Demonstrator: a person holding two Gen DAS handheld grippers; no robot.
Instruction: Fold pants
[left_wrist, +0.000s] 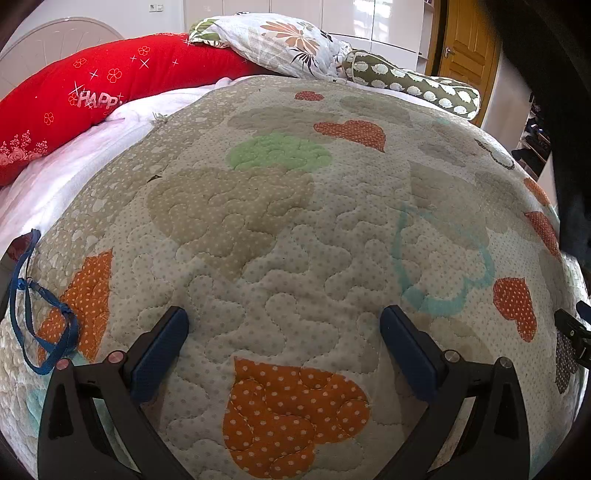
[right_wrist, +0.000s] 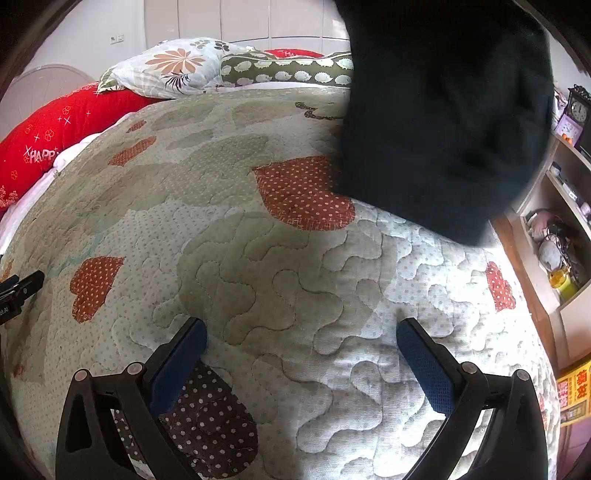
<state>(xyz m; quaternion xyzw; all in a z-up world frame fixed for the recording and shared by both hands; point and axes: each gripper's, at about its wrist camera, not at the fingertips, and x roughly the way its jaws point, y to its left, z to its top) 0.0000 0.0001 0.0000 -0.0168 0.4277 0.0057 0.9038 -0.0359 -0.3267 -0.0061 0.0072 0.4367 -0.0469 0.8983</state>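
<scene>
Black pants: seen as a dark, blurred mass hanging at the upper right of the right wrist view, above the quilt; what holds them cannot be told.
Right gripper: jaws spread wide, nothing held.
Left gripper: jaws spread wide, nothing held.
Heart-patterned quilt: bare beneath both grippers.
Risk: the pants may be dropped crumpled on the quilt, so seams are misaligned.
Risk: quilt fabric may be pinched along with the pants.

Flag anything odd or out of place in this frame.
The black pants are not laid flat on the quilt: they hang blurred at the upper right of the right view. Both grippers, left and right, are open and hold nothing.
</scene>
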